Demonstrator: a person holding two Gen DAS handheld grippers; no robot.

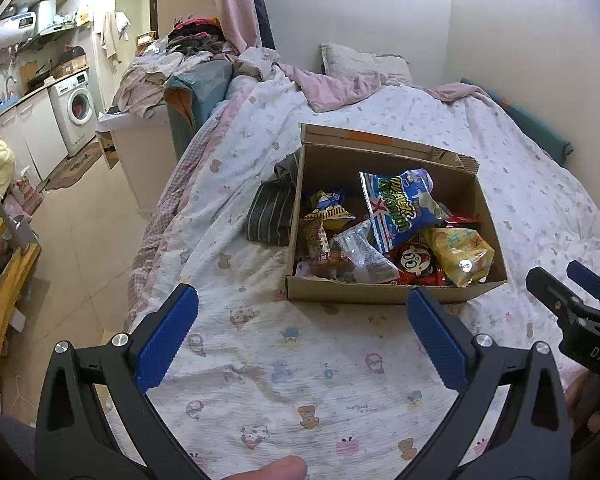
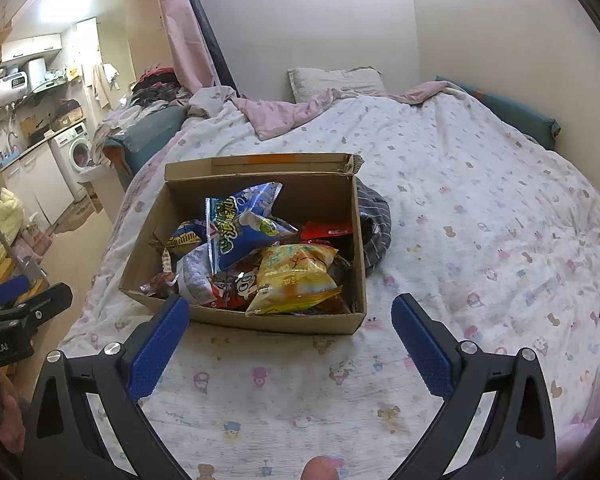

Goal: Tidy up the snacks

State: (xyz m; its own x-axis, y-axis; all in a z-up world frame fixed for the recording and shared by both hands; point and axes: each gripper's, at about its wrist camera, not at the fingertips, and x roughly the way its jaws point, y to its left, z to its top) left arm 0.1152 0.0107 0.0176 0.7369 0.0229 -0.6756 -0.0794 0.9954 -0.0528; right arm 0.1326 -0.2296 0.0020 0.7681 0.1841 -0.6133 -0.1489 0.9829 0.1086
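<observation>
Several snack packets (image 2: 260, 256) heaped loose in cardboard box (image 2: 276, 322) on bed quilt (image 2: 460, 208). Left gripper (image 1: 302, 312), right gripper (image 2: 290, 316): both spread wide, empty, short of box. Fits sorted or unsorted; pinch crinkly bags lightly.

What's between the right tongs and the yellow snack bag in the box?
Only the box's low front wall. The open right tongs hang over bare bedding, and the yellow snack bag lies on top of the pile just behind that wall, uncovered from above.
</observation>
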